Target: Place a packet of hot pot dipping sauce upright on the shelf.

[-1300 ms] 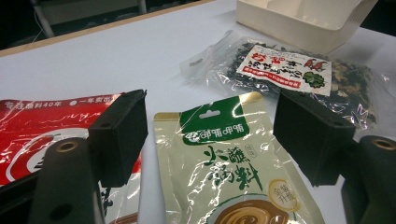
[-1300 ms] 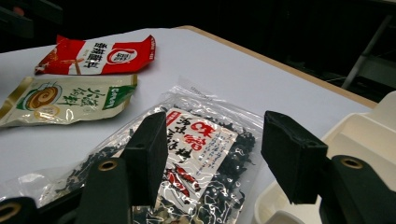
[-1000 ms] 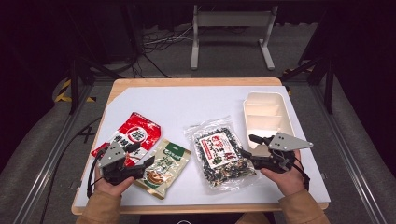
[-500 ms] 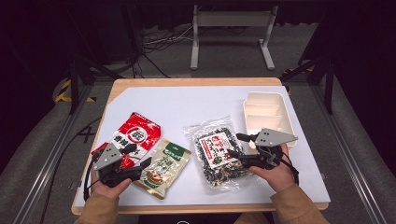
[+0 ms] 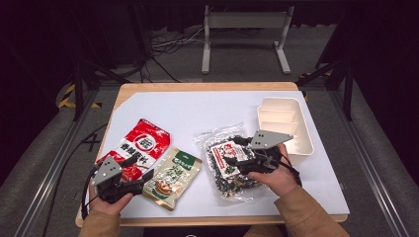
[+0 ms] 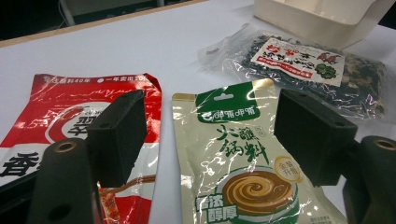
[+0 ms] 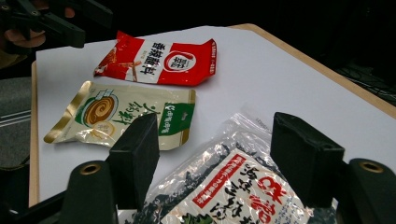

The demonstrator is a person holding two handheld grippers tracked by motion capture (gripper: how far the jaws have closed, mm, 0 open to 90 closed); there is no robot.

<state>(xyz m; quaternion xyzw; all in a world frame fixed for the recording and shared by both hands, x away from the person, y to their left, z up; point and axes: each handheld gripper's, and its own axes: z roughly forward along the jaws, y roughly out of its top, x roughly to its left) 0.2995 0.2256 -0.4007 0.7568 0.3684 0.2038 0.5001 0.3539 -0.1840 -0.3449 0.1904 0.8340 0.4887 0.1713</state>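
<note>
My right gripper (image 5: 233,152) hovers over a clear bag of dark dried seaweed (image 5: 217,148) at the table's centre right. Its jaws have just been opening and stand open. In the right gripper view (image 7: 215,126) the bag (image 7: 233,186) lies under and between them, with neither pad pressing on it. My left gripper (image 5: 141,170) is open near the front left, pointing at a green and gold sauce packet (image 5: 173,175). In the left gripper view (image 6: 210,107) that packet (image 6: 238,158) lies flat below the jaws. A red packet (image 5: 141,145) lies beside it.
A white compartment tray (image 5: 284,106) stands at the right, just behind my right hand. The packets rest on a white mat (image 5: 207,108) over a wooden table. A dark floor with cables and a metal stand lies beyond the far edge.
My right gripper has moved left, from beside the white tray to over the seaweed bag. The left gripper has stayed where it was.
</note>
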